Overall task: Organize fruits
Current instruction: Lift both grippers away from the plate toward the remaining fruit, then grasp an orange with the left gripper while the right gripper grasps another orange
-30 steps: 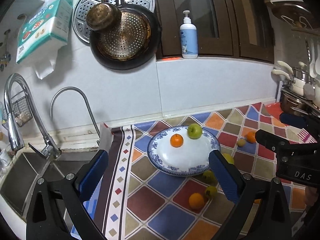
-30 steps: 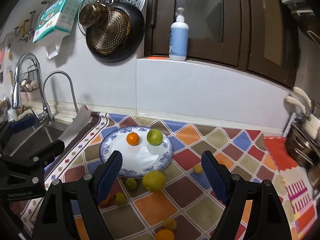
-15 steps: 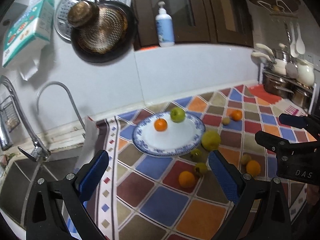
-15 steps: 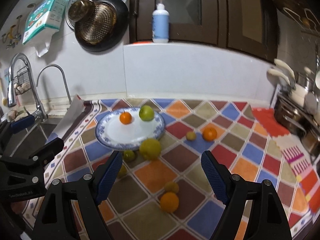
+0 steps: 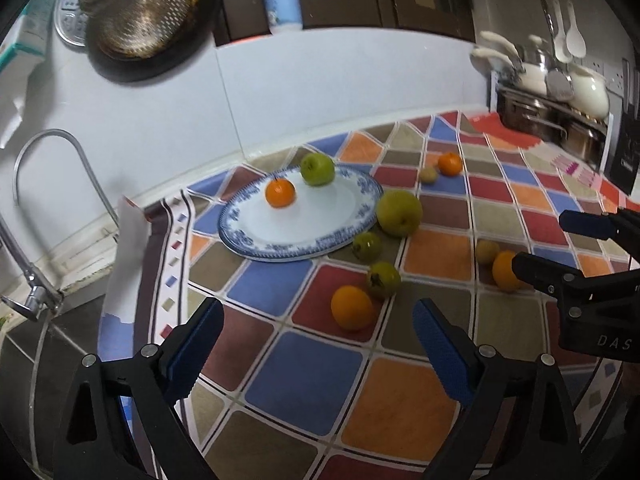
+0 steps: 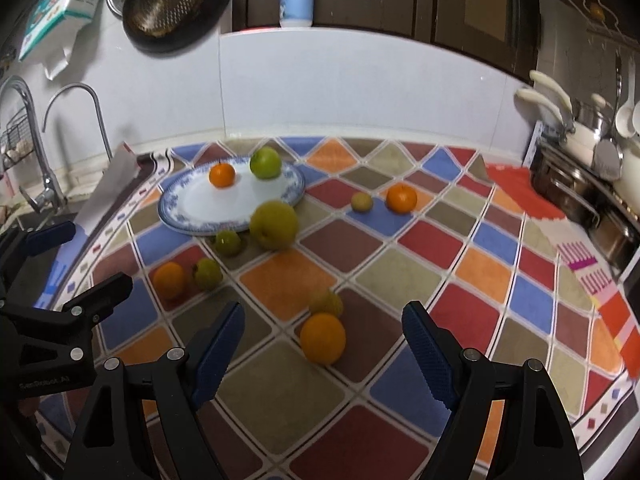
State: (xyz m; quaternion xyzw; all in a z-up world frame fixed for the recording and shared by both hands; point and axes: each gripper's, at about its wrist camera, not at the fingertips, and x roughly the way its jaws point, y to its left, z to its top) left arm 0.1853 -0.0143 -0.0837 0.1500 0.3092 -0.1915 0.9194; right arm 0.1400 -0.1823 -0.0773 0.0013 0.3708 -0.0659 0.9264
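Fruits lie scattered on the desk (image 6: 400,280) around one landmark, the plate (image 6: 192,204). Only two sit on it: a small orange (image 6: 222,175) and a green apple (image 6: 265,163), both toward its far rim. That leaves the near half bare, probably room for the rest.

Off the plate:
- big yellow-green fruit (image 6: 274,225), just beside the near-right rim, perhaps touching it
- two small dark-green fruits (image 6: 228,242) (image 6: 208,274), near the front rim, one just beside it, one further out
- orange (image 6: 169,280) beside the further green one
- orange (image 6: 323,338) with a small yellowish fruit (image 6: 326,303) touching or nearly so, well apart from the plate, toward the viewer
- orange (image 6: 401,198) and a small yellow fruit (image 6: 362,201), to the right of the plate, near each other

Left tongs (image 5: 318,354): spread wide, nothing between them, held above the desk and facing the orange (image 5: 352,307) in front of the plate. Right tongs (image 6: 323,354): also spread, empty, with the nearest orange lying just ahead, between the fingers' line. Each pair of tongs seems aimed at its own orange, so each hand would work its own side without crossing.

Judgement: task early, most fruit not yet gathered. The nearest oranges look like the next picks. Round fruit may roll if nudged; the neighbour touching the right-hand orange could be knocked on closing.
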